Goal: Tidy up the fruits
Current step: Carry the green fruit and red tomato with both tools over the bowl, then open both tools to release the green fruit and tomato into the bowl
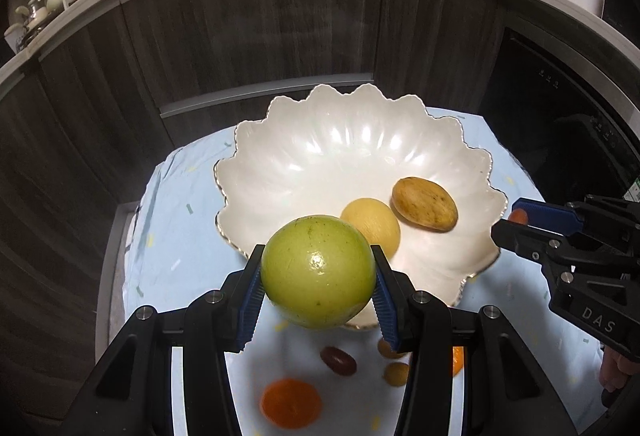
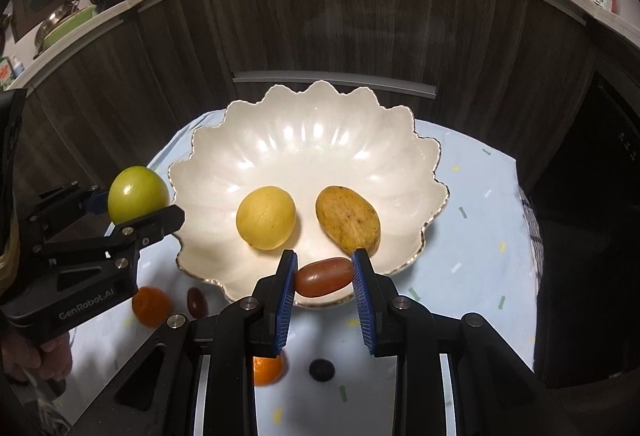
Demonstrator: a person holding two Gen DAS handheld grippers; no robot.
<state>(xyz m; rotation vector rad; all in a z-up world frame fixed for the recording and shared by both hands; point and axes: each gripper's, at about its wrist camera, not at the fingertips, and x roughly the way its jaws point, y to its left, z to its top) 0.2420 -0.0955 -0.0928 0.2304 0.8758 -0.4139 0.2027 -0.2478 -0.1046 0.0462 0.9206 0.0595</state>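
Fruits: my left gripper clamps the green apple at its widest, firm but slick, beside the white bowl; my right gripper pinches a soft, squashable reddish grape tomato over its near rim.

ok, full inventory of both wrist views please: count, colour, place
Bowl: 1, white, scalloped rim, on the table cloth.
Round fruit: 1, yellow, in the bowl.
Oval fruit: 1, yellow-brown, speckled, in the bowl, right of the yellow one.
Green fruit: 1, held over the bowl's near rim.
Red oblong fruit: 1, held over the near rim.
Oranges: 2, on the cloth.
Dark red fruit: 1, on the cloth.
Cloth: 1, pale blue.
Left hand-held gripper: shut on the green fruit.
Right hand-held gripper: shut on the red oblong fruit.
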